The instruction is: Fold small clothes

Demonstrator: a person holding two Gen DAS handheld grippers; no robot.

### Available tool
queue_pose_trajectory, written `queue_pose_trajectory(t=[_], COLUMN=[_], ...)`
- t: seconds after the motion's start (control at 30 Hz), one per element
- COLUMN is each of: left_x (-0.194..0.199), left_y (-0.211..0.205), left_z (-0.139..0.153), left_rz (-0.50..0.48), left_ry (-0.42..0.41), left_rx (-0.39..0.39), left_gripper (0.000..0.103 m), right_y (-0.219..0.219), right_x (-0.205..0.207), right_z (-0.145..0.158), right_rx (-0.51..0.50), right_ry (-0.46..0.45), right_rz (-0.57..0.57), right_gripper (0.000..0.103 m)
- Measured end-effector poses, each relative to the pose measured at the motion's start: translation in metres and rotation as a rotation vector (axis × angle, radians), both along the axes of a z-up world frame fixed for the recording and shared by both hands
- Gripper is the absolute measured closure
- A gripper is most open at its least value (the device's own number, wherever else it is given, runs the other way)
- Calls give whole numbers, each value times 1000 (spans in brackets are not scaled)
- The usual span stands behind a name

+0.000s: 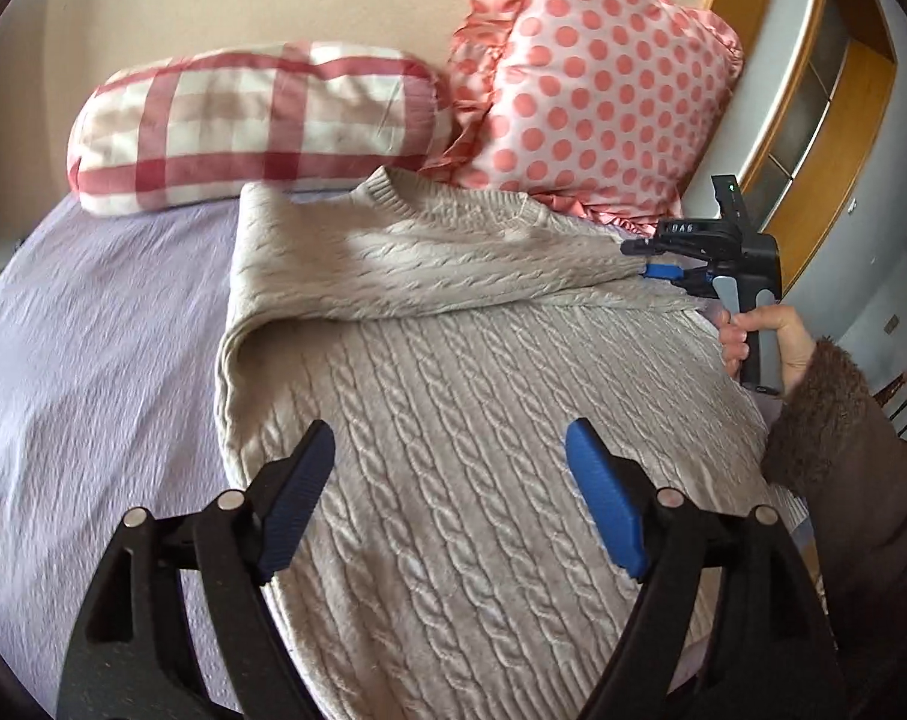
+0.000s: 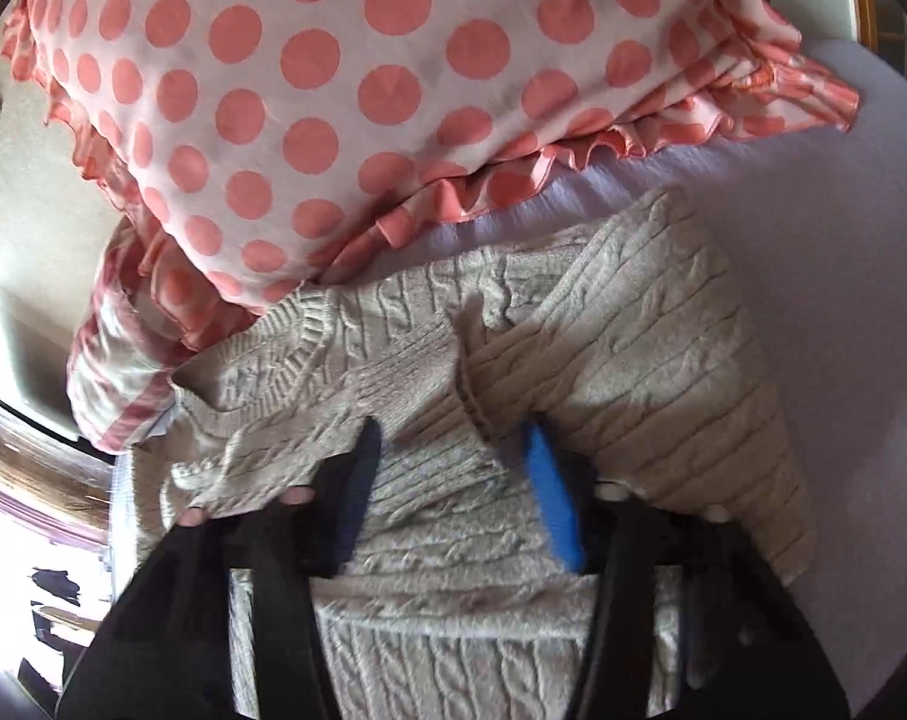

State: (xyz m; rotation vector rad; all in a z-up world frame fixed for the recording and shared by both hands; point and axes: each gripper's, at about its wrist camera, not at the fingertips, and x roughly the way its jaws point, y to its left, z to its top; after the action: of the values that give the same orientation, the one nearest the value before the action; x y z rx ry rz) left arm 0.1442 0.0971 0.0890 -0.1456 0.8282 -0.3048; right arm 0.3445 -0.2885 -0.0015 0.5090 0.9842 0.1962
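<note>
A beige cable-knit sweater point(image 1: 453, 408) lies on a lilac bedspread point(image 1: 93, 360), collar toward the pillows, its left sleeve folded across the chest. My left gripper point(image 1: 450, 498) is open and empty, hovering over the sweater's body. My right gripper point(image 1: 663, 261) is at the sweater's right side, shut on the end of the folded sleeve. In the right wrist view the right gripper point(image 2: 453, 450) has sweater point(image 2: 633, 348) fabric bunched between its jaws, which stand partly apart around the thick knit.
A red-and-white checked pillow point(image 1: 261, 120) and a pink polka-dot ruffled pillow point(image 1: 585, 72) lean against the wall behind the sweater. A wooden-framed door point(image 1: 825, 90) is at the right. The polka-dot pillow point(image 2: 363, 90) sits just beyond the right gripper.
</note>
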Motion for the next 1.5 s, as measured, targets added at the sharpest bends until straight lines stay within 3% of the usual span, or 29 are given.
queue_pose_trajectory(t=[0.07,0.2,0.27,0.37,0.4,0.47,0.53,0.6,0.87,1.17,1.37,1.43,1.5], left_x=[3,3,2,3,2,-5,-14,-29,-55,-86,-107,-114,-116], left_y=[3,10,13,20,22,25,29,36,48,52,54,45,40], left_z=[-3,-8,-13,-21,-22,-23,-22,-23,-47,-54,-54,-55,-56], left_rz=[8,11,17,35,38,33,26,23,28,55,82,61,61], left_ry=[8,15,21,56,69,81,77,74,149,154,169,186,203], left_rx=[-10,-33,-36,-65,-80,-96,-84,-81,-174,-253,-276,-283,-289], left_gripper=[24,24,24,24,24,24,24,23,23,24,26,32,47], right_y=[1,-13,-21,-17,-19,-24,-28,-35,-64,-71,-59,-56,-54], right_x=[-3,-26,-40,-35,-36,-46,-67,-99,-202,-248,-270,-277,-285], right_z=[0,27,35,21,15,15,22,28,6,-10,-19,-20,-23], right_rx=[3,38,1,-142,-130,-63,-20,-9,-22,38,151,166,208], right_ry=[-21,-128,-157,-63,-31,-23,-48,-75,-38,-43,-51,-62,-64], right_rz=[6,-5,-43,-23,-25,-18,18,55,86,95,194,217,240], right_gripper=[93,94,94,93,91,74,41,37,42,46,63,67,72])
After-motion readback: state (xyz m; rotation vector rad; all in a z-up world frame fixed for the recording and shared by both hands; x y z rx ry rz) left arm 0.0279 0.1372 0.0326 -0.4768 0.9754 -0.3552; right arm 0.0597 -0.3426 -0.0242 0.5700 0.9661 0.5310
